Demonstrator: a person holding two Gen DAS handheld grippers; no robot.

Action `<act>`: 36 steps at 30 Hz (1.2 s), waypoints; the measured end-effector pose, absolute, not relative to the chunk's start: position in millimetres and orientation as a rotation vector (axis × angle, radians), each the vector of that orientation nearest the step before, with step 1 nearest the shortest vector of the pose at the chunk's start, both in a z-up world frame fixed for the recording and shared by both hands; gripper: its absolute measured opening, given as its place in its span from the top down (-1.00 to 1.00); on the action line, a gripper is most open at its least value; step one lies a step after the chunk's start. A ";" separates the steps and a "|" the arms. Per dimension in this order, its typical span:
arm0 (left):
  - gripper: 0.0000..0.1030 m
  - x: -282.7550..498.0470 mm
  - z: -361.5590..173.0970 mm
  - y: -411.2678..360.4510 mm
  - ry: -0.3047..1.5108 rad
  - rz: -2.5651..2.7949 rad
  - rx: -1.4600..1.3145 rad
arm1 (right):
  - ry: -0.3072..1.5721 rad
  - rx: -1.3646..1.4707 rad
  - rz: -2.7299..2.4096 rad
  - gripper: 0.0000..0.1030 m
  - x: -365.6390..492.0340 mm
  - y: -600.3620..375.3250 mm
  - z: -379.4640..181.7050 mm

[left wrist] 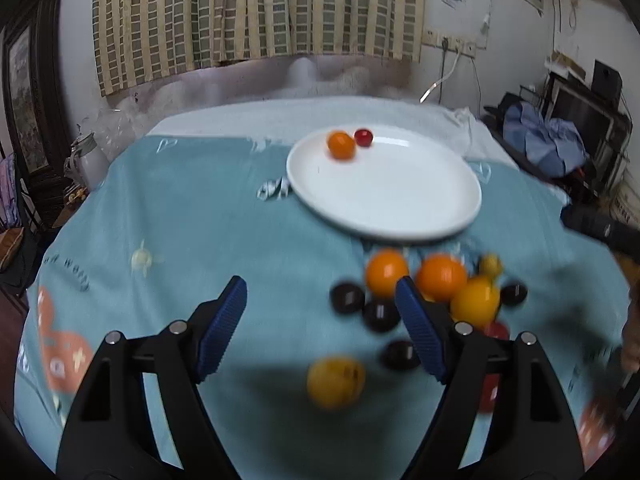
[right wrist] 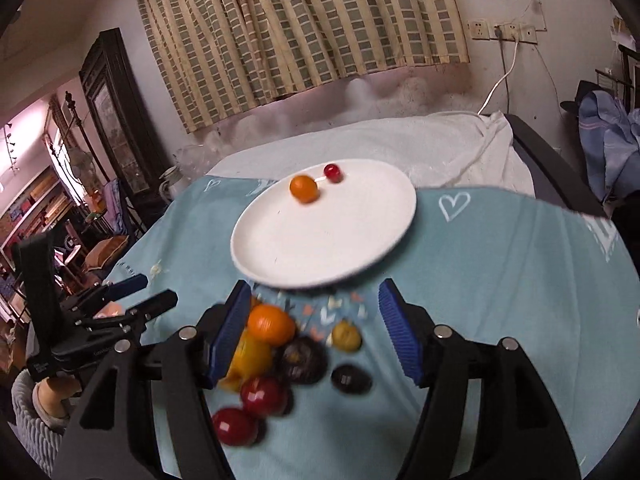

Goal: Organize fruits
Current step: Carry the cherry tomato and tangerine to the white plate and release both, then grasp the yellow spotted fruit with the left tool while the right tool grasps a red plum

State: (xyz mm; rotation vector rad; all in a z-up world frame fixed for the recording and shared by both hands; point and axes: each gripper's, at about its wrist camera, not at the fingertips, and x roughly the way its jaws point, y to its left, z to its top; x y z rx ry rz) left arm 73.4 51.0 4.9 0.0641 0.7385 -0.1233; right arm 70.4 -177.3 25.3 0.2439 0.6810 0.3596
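A white plate [left wrist: 392,200] lies on the blue cloth and holds one orange [left wrist: 341,145] and one small red fruit [left wrist: 363,137]; the plate also shows in the right wrist view [right wrist: 304,248]. A blurred pile of loose fruit lies in front of the plate: oranges [left wrist: 387,272], a yellow fruit [left wrist: 336,380], dark plums [left wrist: 347,298] and red fruits [right wrist: 264,396]. My left gripper [left wrist: 320,324] is open and empty above the cloth, left of the pile. My right gripper [right wrist: 312,332] is open and empty over the pile, with an orange [right wrist: 270,324] by its left finger.
The blue cloth [left wrist: 180,220] covers a table with a white towel [right wrist: 400,144] at the back. The left gripper shows at the left edge of the right wrist view [right wrist: 132,300]. A curtain and a wall stand behind; clutter lies at both sides.
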 end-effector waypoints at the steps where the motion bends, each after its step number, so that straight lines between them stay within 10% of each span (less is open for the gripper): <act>1: -0.52 64.6 -2.0 51.7 0.743 -0.116 0.078 | 0.679 0.257 0.363 -0.31 60.1 -178.4 18.4; 20: -0.50 68.8 -43.2 50.3 0.837 -0.153 0.055 | 0.756 0.248 0.366 -0.30 49.0 -172.5 -10.7; 26: 0.25 74.9 -49.2 50.4 0.879 -0.203 0.026 | 0.777 0.200 0.394 -0.30 46.8 -159.7 -14.7; 36: 0.27 70.9 -47.9 54.8 0.860 -0.202 0.012 | 0.815 0.014 0.524 -0.31 20.7 -109.2 -23.4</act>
